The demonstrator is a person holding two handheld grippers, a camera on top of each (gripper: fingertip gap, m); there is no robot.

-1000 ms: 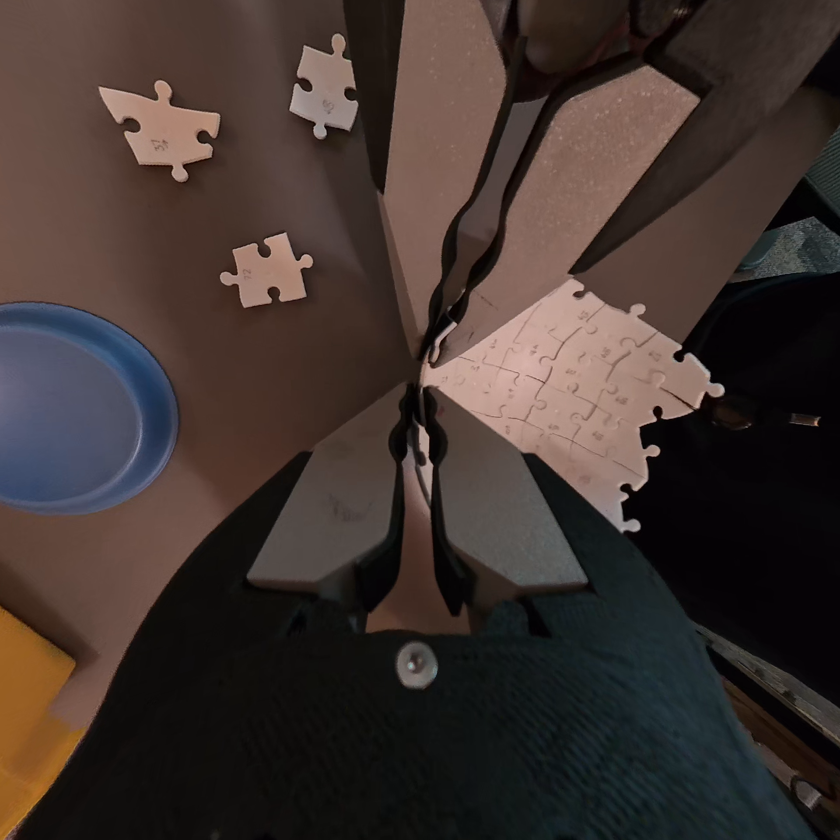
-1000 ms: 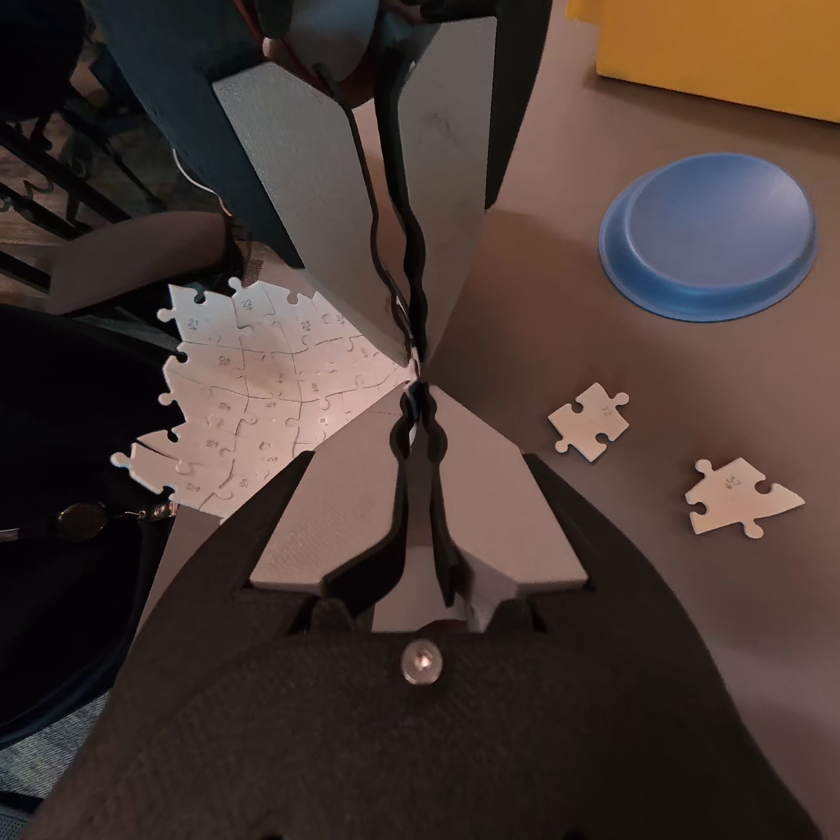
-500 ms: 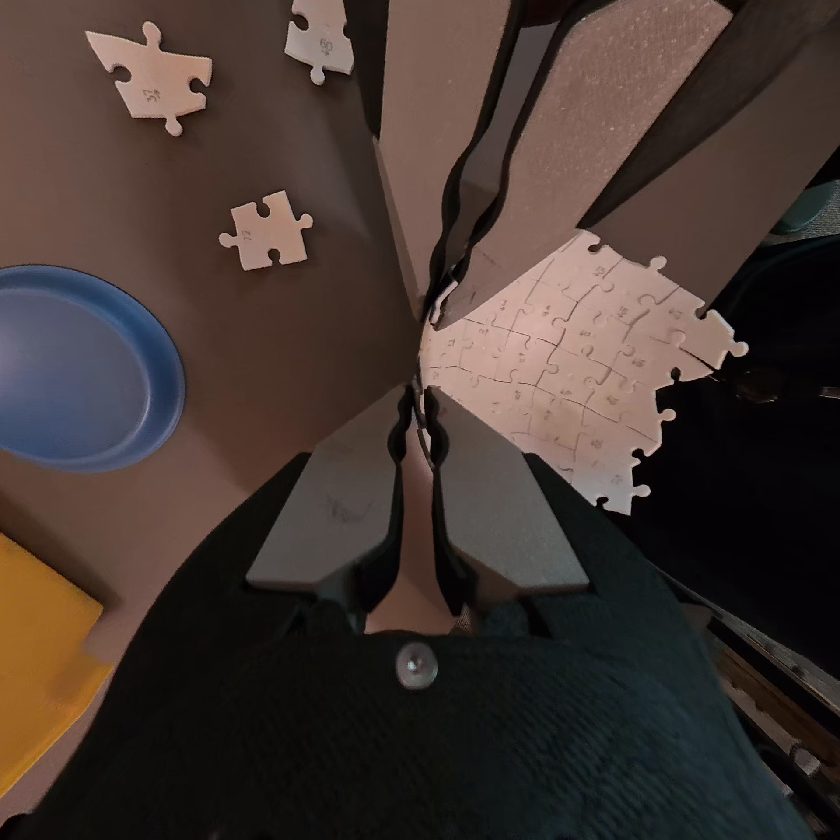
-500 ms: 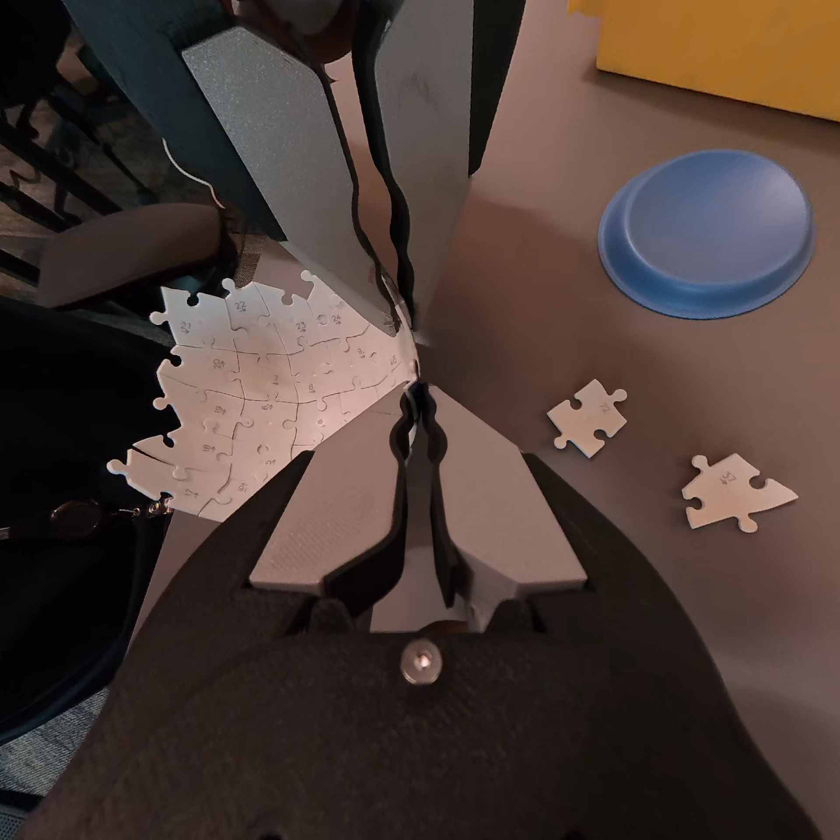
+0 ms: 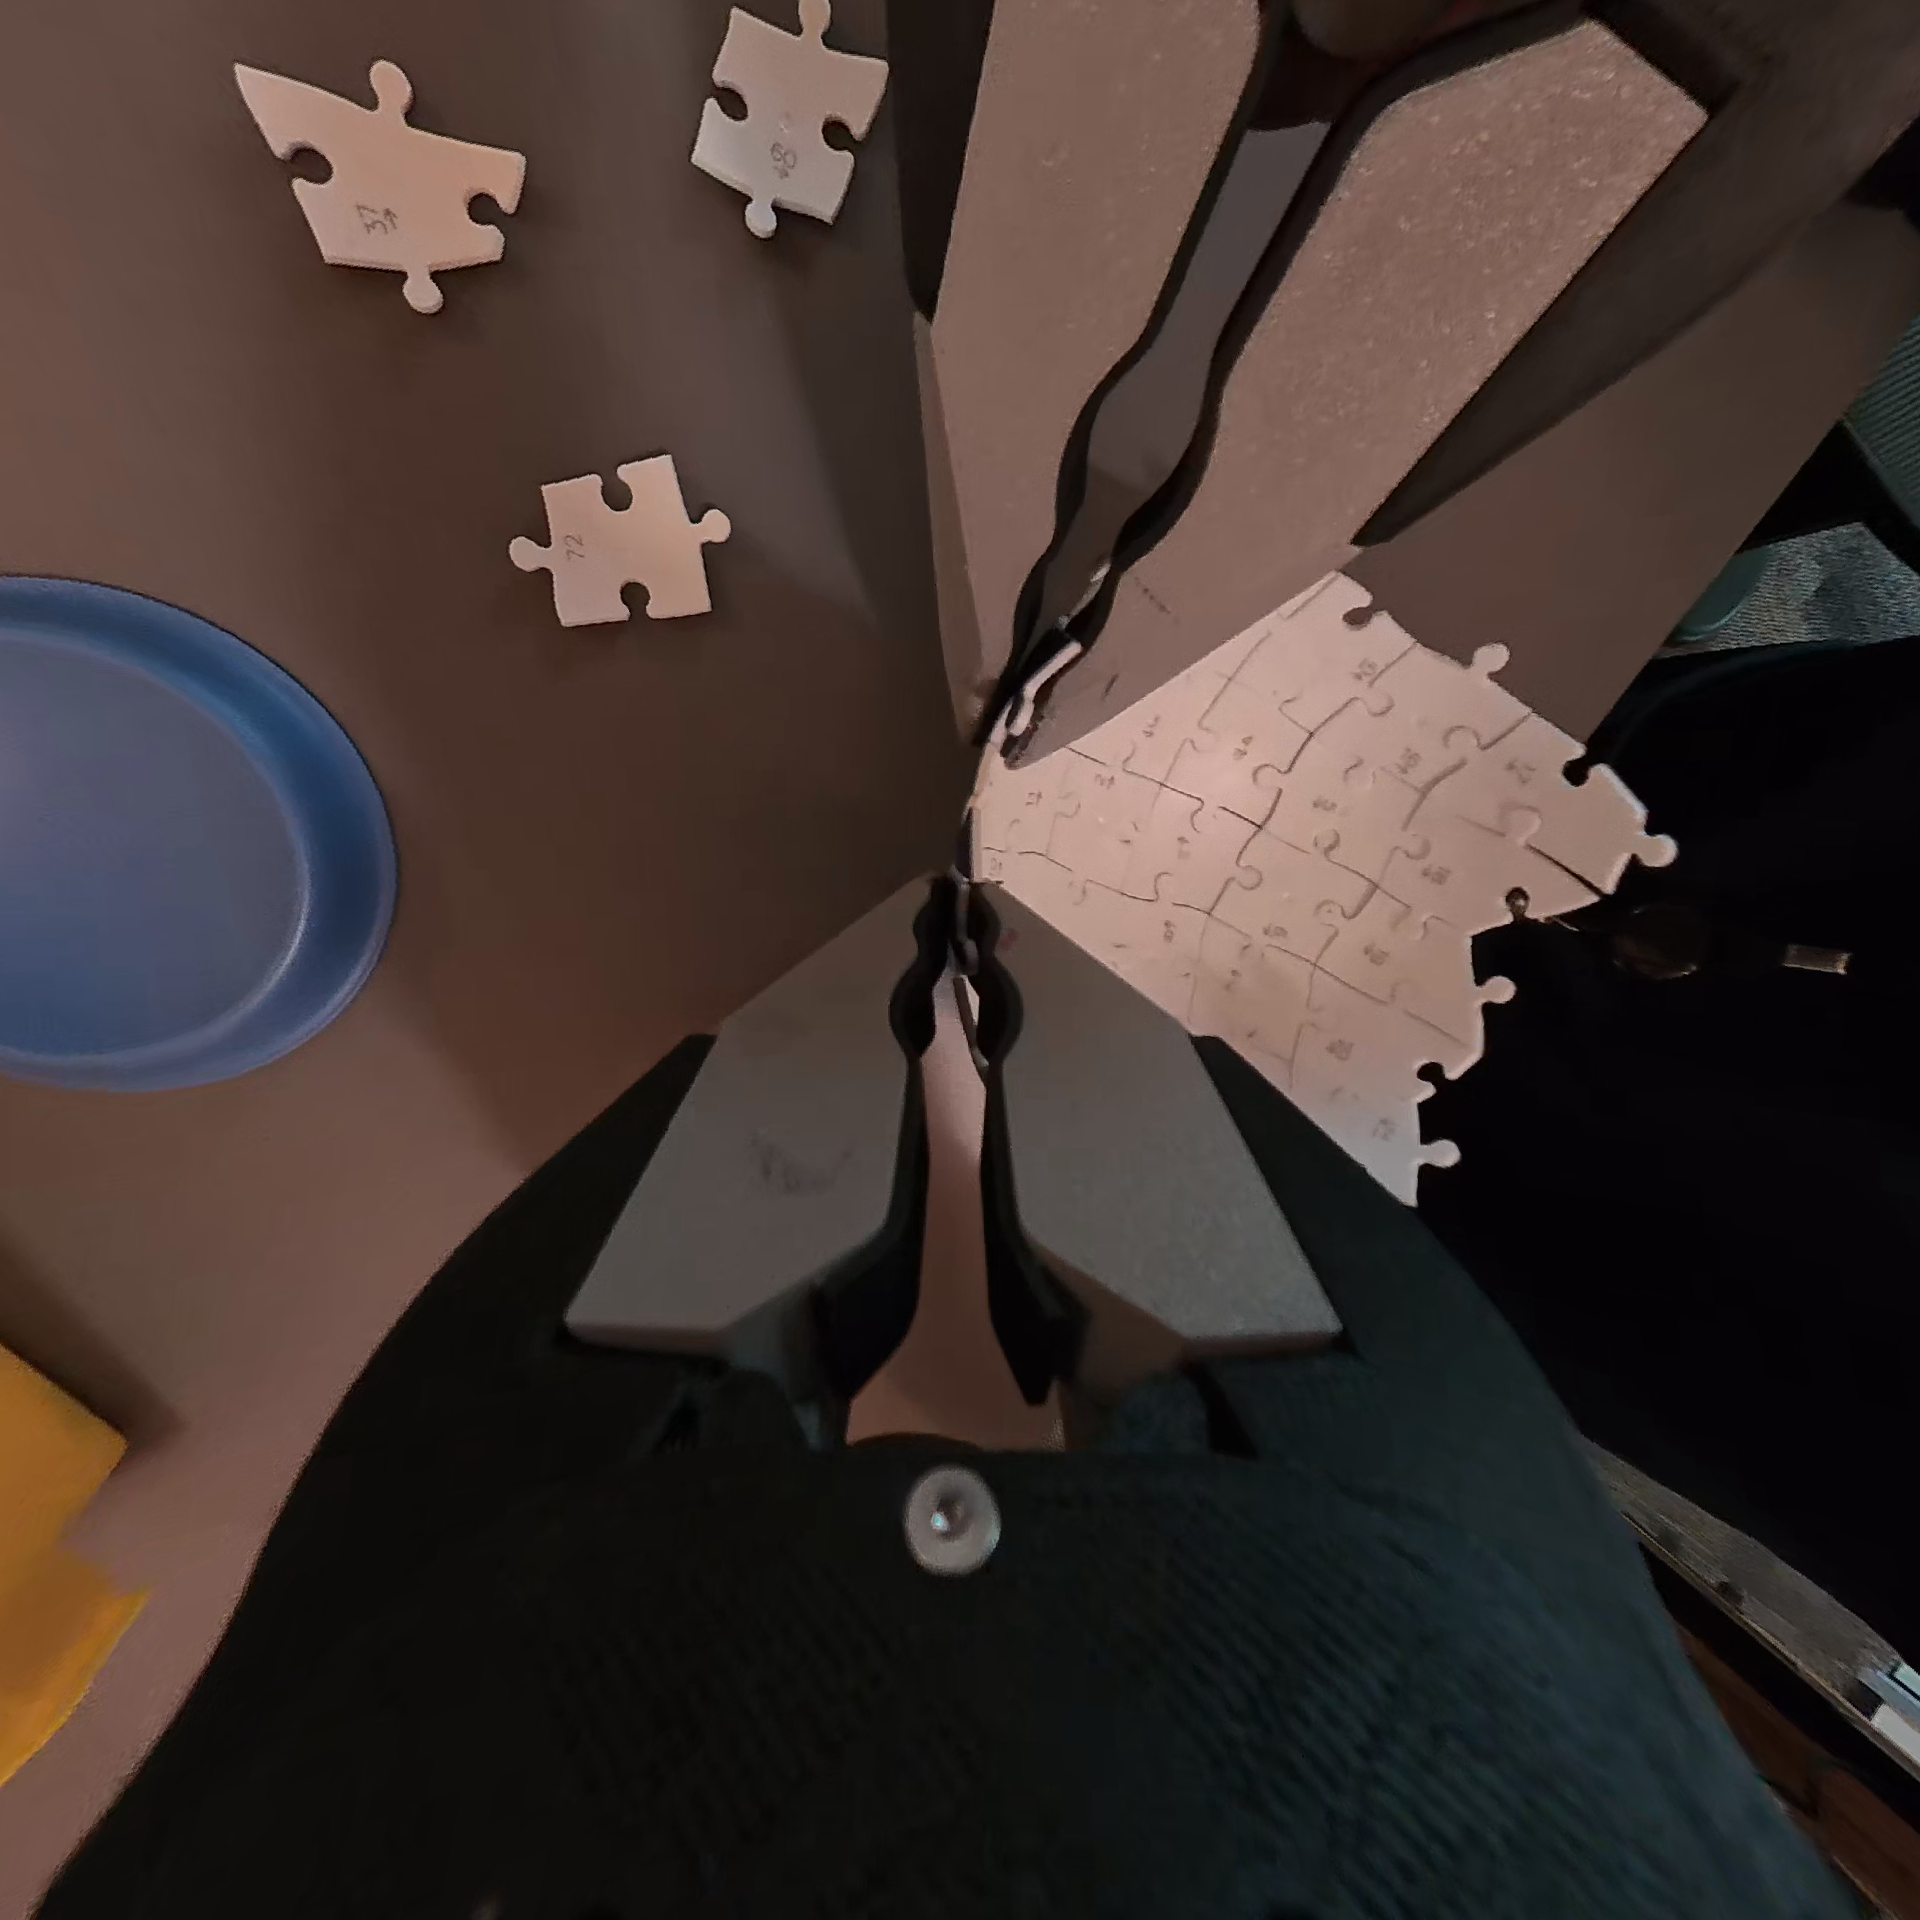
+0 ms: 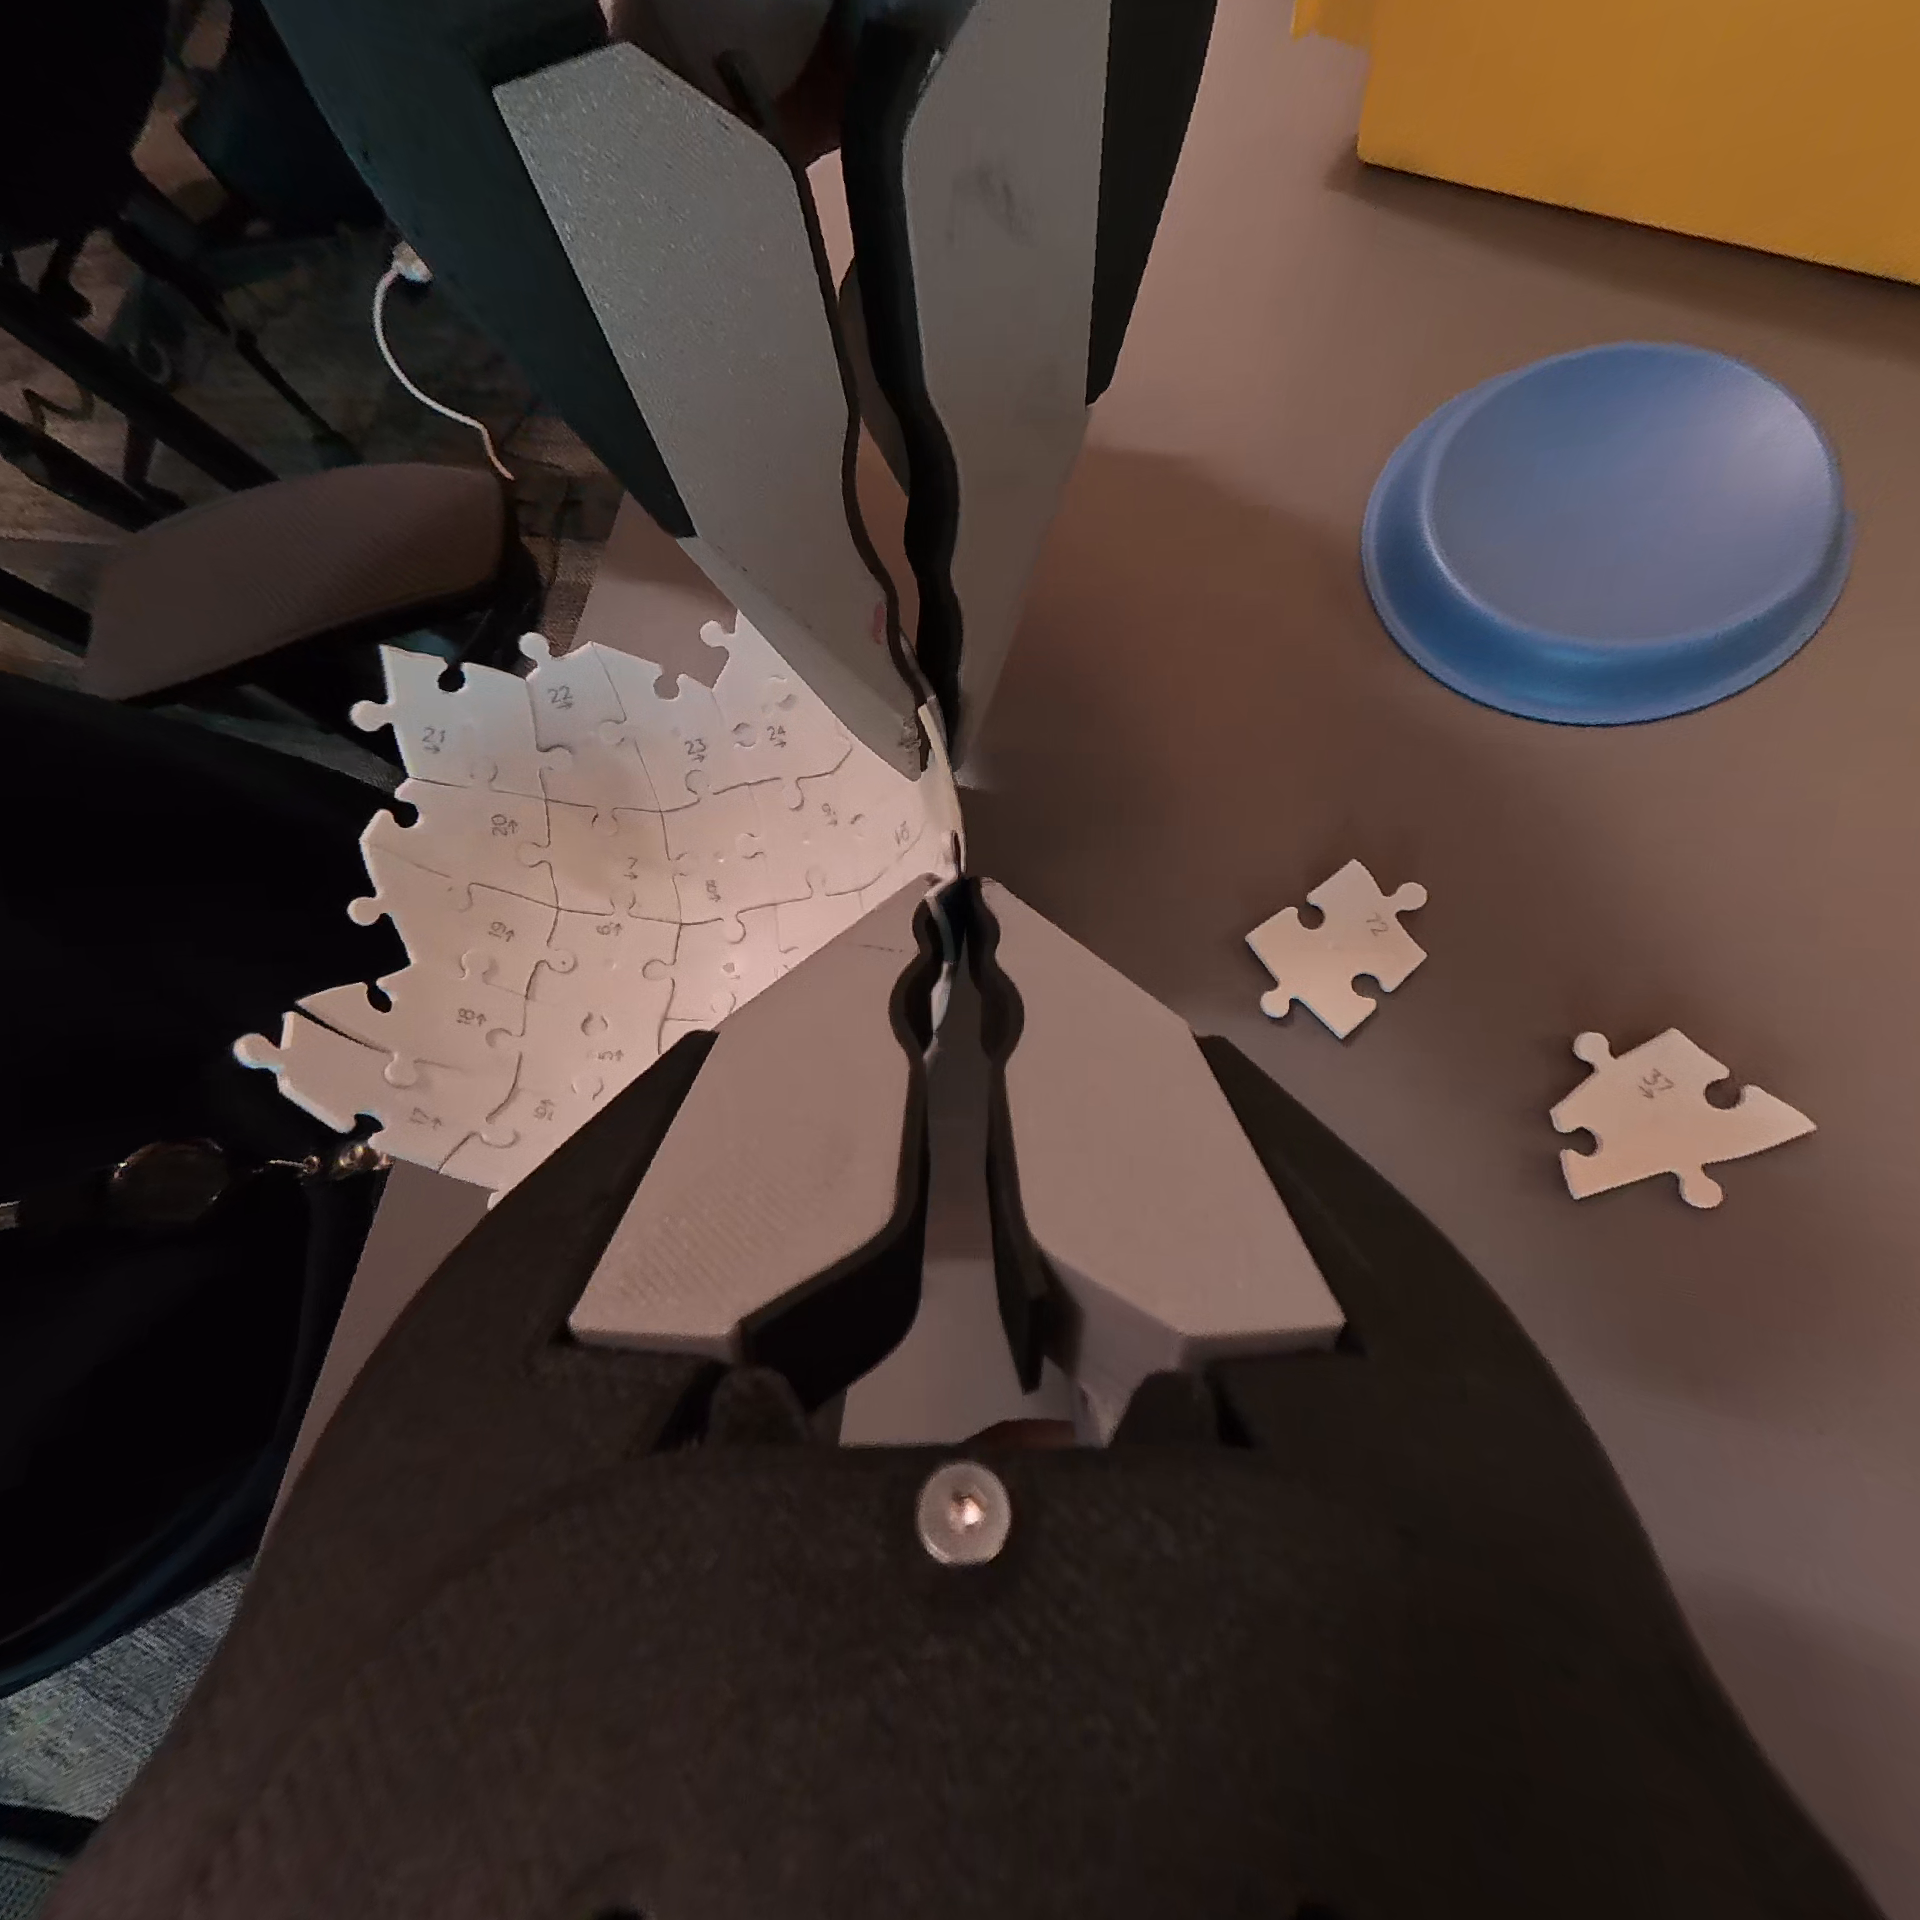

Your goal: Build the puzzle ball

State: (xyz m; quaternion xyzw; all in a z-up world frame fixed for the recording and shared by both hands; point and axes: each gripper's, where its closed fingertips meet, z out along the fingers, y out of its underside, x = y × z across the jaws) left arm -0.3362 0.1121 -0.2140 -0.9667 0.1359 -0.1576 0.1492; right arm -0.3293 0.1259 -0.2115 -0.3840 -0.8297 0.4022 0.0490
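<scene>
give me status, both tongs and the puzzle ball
Left tongs shut on puzzle shell edge. Right tongs shut on small piece at shell rim. Three loose pieces on table, nothing blocking.

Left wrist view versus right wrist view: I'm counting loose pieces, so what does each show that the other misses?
Only the left wrist view shows a third loose piece at its top edge. Only the right wrist view shows a white cord off the table. Both show the joined puzzle shell, the blue dish, the yellow box, two loose pieces and both shut grippers.

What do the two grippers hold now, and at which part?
Both the left gripper and right gripper pinch the curved puzzle shell at its table-side edge.
</scene>
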